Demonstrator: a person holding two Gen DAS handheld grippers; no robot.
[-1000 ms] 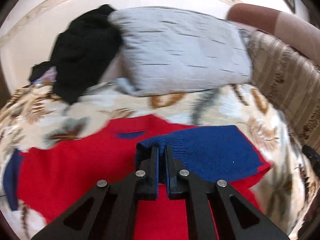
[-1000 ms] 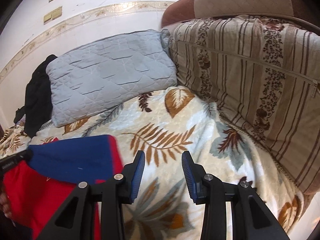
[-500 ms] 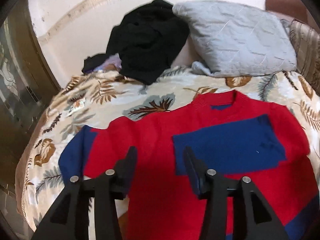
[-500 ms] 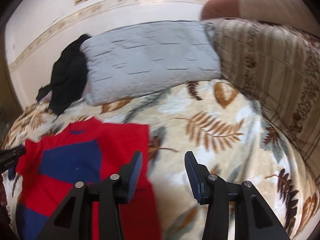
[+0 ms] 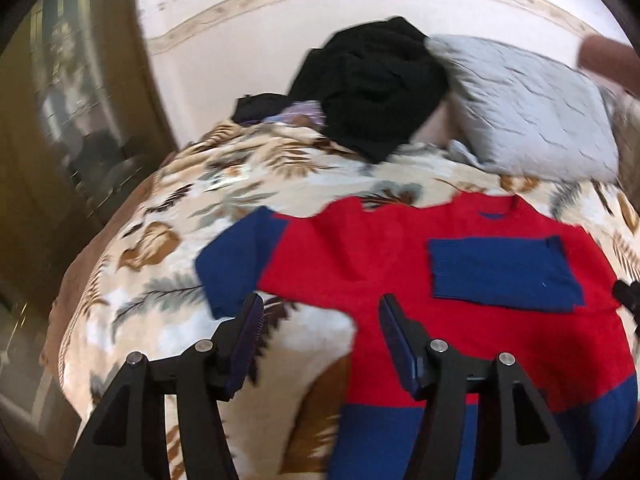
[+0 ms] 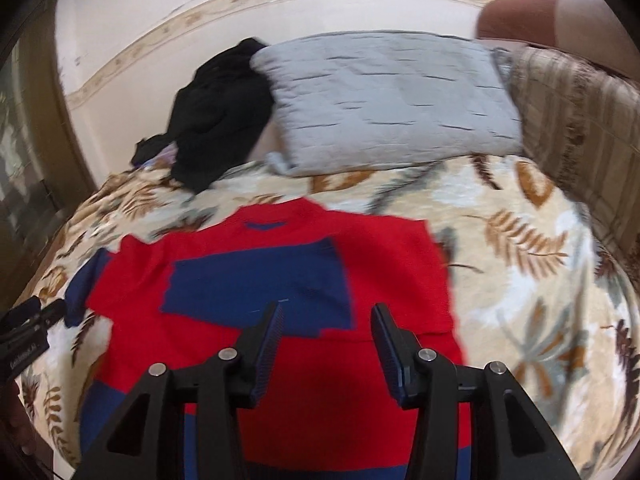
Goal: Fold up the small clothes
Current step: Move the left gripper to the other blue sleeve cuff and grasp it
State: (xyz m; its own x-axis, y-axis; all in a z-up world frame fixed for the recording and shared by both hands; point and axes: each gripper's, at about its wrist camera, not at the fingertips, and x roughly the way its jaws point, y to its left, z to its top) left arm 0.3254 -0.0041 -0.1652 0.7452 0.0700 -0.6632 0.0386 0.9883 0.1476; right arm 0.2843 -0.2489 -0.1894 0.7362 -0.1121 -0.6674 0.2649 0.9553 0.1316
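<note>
One sweater [image 5: 400,280], two parted grippers [image 5: 320,312] [image 6: 326,320]

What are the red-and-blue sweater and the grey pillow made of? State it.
Red-and-blue sweater: looks like knitted yarn, matte, probably wool or acrylic; ribbed texture shows on the folded blue sleeve. Grey pillow: appears to be quilted woven fabric, soft matte, with stitched seams and puckers. Exact fibres cannot be told.

Both wrist views over sweater [image 5: 400,264]

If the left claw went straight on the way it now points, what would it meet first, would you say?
Probably the sweater's outstretched blue sleeve, just ahead of the open left claw; depth is unclear.
</note>
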